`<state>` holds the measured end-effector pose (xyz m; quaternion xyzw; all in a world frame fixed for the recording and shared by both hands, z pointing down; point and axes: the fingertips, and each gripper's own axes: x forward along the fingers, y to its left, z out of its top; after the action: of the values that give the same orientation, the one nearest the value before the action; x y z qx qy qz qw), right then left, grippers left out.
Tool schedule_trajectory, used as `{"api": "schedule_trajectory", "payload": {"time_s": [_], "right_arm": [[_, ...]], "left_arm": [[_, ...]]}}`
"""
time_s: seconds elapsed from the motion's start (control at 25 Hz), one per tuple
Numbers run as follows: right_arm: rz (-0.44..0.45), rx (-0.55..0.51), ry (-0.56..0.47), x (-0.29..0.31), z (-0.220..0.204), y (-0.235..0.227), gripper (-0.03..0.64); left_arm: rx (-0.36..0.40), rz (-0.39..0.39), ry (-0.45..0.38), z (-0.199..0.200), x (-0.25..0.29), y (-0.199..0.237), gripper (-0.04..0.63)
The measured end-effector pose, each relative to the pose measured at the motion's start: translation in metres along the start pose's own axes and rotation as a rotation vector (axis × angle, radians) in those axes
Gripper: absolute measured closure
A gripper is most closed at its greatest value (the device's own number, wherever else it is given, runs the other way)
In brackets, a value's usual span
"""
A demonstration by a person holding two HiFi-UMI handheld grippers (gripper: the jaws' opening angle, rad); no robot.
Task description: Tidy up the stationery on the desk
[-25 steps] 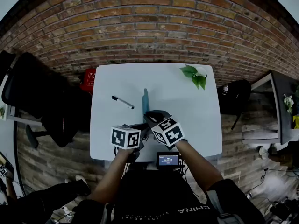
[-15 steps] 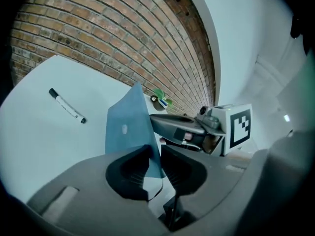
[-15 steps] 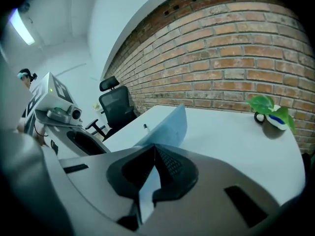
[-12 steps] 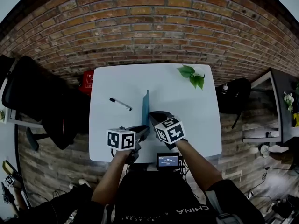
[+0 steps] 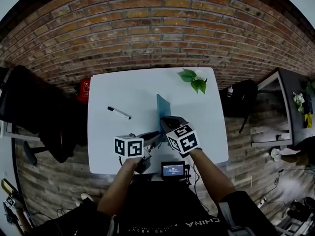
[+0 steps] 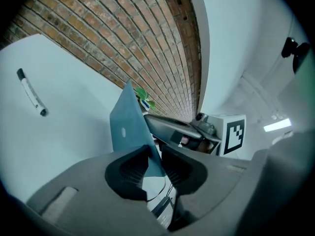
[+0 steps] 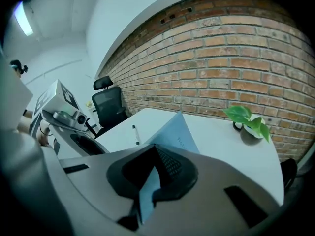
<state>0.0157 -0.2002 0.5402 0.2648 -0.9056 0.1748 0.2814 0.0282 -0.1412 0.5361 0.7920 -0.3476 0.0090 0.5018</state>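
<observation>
Two tongs clamp the notebook (image 5: 163, 107) upright, long edge pointing away: right tongs (image 7: 155, 173) tight, left tongs (image 6: 153, 163) just closing; pen (image 5: 119, 113) leftward.

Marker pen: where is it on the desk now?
Head view: the marker pen lies on the desk's left half, left of the blue notebook.

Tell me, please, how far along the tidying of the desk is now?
Done: nothing looks put away yet. In hand: the blue notebook is held upright, with the right gripper shut on it. The left gripper grips it too; its jaws have just been closing on it. Left: the pen lies loose on the desk.
</observation>
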Motion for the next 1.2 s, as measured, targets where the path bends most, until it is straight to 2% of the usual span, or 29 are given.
{"api": "schedule_trajectory", "payload": {"time_s": [0.24,0.4,0.64,0.96,1.2], "right_arm": [[0.002,0.006,0.018,0.014,-0.003,0.004,0.607],[0.035,0.013,0.034,0.035,-0.006,0.023,0.607],[0.056,0.011,0.077,0.062,-0.017,0.046,0.607],[0.002,0.033,0.142,0.067,-0.049,0.027,0.607],[-0.016,0.046,0.180,0.066,-0.076,0.016,0.607]], "left_arm": [[-0.037,-0.035,-0.034,-0.001,-0.004,0.012,0.505],[-0.041,0.008,-0.027,-0.005,-0.023,0.036,0.506],[-0.094,0.066,-0.041,-0.011,-0.046,0.072,0.522],[-0.140,0.181,0.010,-0.028,-0.056,0.120,0.529],[-0.126,0.287,0.097,-0.045,-0.051,0.142,0.528]]}}
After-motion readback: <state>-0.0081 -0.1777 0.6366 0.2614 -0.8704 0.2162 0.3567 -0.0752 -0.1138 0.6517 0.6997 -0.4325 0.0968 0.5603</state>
